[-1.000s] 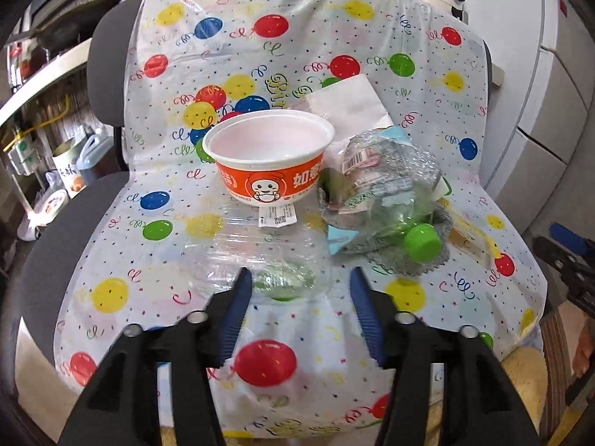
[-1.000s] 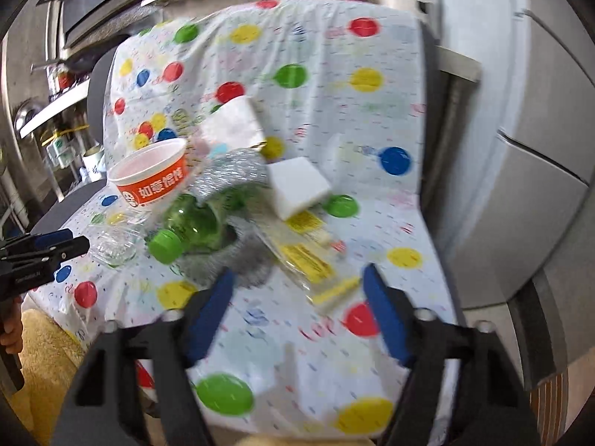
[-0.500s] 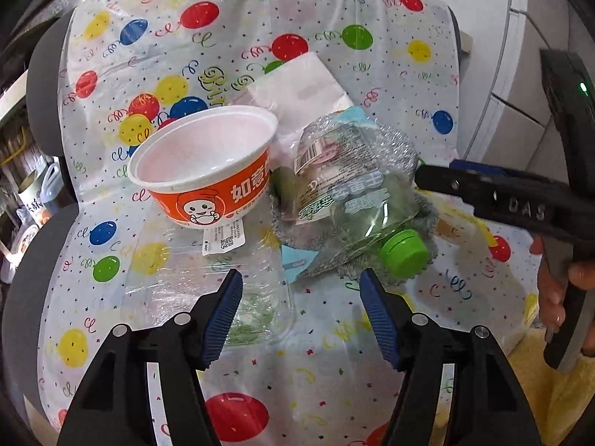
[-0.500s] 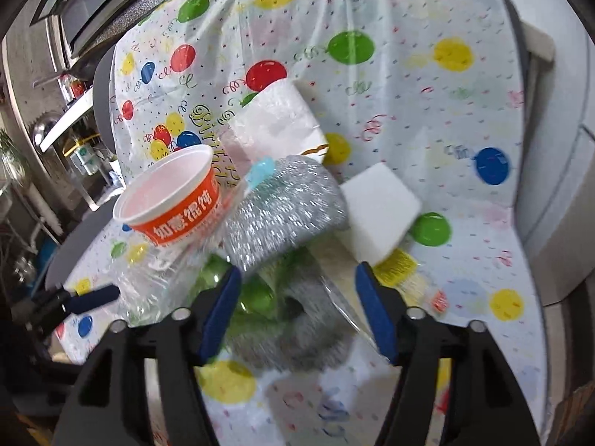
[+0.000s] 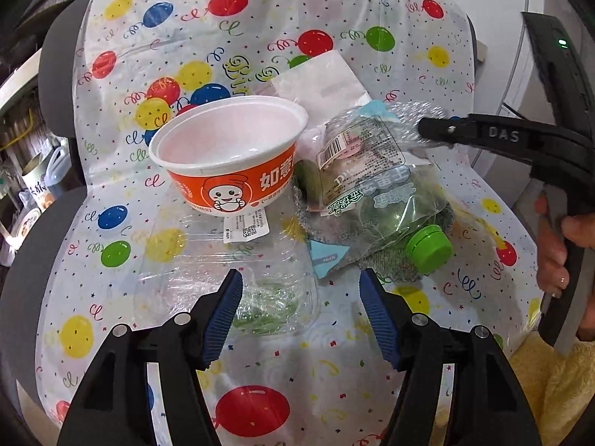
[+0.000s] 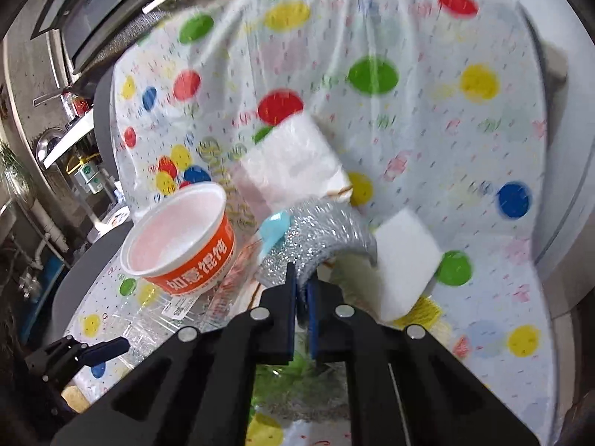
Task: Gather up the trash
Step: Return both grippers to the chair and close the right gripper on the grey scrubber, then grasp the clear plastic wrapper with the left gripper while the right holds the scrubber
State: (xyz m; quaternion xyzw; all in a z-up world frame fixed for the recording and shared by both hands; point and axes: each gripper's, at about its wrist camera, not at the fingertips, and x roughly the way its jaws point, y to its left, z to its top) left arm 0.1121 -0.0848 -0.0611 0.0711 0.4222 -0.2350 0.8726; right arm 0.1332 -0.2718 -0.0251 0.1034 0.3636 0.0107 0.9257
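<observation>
Trash lies on a chair draped in a balloon-print sheet (image 5: 334, 353). An orange paper bowl (image 5: 230, 163) stands at the middle, also in the right wrist view (image 6: 186, 252). A crushed green-capped bottle (image 5: 390, 219) lies to its right, under a silver steel-wool bag (image 6: 319, 245). A clear plastic container (image 5: 238, 278) lies in front of the bowl. My left gripper (image 5: 301, 316) is open over the container's near edge. My right gripper (image 6: 302, 297) is shut on the silver bag; it reaches in from the right in the left wrist view (image 5: 431, 130).
A white sponge block (image 6: 405, 264) and a white paper bag (image 6: 293, 163) lie behind the silver bag. A yellow wrapper (image 6: 424, 312) sits by the sponge. A white cabinet (image 5: 520, 55) stands to the right, cluttered shelves (image 6: 70, 141) to the left.
My right gripper moved in over the bottle and closed on the silver bag. My left gripper moved closer to the clear container, still open.
</observation>
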